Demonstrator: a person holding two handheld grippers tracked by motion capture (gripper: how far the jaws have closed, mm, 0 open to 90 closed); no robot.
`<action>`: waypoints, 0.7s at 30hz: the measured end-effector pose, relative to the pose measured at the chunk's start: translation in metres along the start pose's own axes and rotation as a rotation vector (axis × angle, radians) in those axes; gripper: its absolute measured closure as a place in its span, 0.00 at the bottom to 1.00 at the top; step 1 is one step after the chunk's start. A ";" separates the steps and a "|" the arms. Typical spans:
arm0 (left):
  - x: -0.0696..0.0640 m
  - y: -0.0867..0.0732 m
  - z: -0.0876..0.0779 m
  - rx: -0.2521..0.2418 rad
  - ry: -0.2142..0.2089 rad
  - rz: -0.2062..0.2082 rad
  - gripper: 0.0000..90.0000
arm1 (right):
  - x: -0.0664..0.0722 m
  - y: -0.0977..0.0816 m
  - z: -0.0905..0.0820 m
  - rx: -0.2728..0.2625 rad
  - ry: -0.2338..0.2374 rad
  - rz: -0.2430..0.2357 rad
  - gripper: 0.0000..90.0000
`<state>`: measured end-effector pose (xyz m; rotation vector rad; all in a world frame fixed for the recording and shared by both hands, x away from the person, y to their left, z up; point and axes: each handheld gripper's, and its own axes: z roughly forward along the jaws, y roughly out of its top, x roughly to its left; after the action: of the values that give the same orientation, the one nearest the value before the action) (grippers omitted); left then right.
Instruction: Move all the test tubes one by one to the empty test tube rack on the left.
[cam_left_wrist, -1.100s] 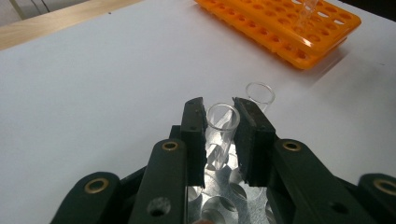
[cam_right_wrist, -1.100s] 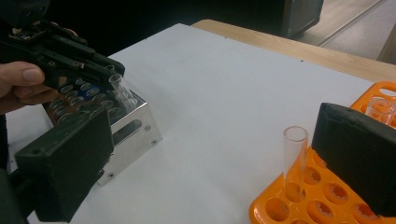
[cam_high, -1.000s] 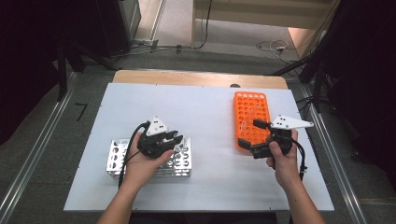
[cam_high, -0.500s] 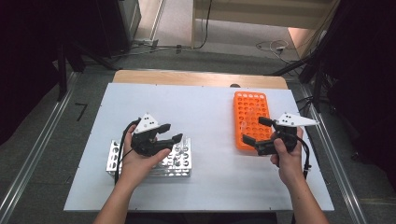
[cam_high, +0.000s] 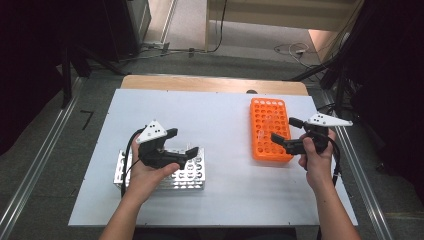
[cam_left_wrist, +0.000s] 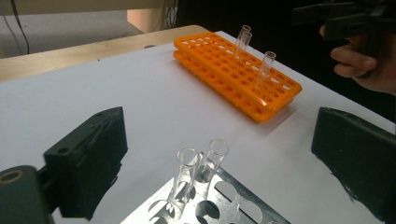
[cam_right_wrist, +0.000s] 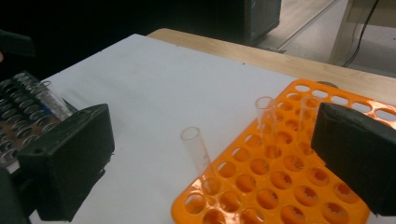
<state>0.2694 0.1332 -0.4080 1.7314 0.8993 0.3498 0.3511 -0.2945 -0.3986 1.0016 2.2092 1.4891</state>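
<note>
A white tabletop (cam_high: 220, 115) spreads under and between the jaws of the left gripper (cam_high: 184, 141) and of the right gripper (cam_high: 283, 129). It runs on well beyond both pairs of jaws to a light wooden strip (cam_high: 200, 83) along its far edge. Past that strip lies grey floor (cam_high: 50, 150), with loose cables (cam_high: 292, 49) far beyond the right jaws. A short black mark (cam_high: 86, 119) sits on the floor out to the side of the left jaws. Metal rails (cam_high: 30, 185) flank the tabletop, one outside each pair of jaws. A dark cabinet (cam_high: 125, 25) stands far beyond the left jaws.
</note>
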 end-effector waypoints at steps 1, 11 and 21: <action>-0.001 0.000 0.000 -0.002 -0.004 0.003 0.01 | -0.004 0.000 0.002 -0.001 -0.010 0.004 0.00; -0.002 -0.001 -0.003 -0.019 -0.031 0.006 0.00 | -0.037 -0.008 0.026 0.004 -0.082 0.087 0.15; -0.002 -0.002 -0.001 -0.004 -0.037 0.010 0.00 | -0.050 -0.017 0.051 0.099 -0.202 0.066 0.49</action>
<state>0.2669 0.1327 -0.4095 1.7333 0.8630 0.3245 0.4104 -0.2974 -0.4425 1.2102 2.1411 1.2538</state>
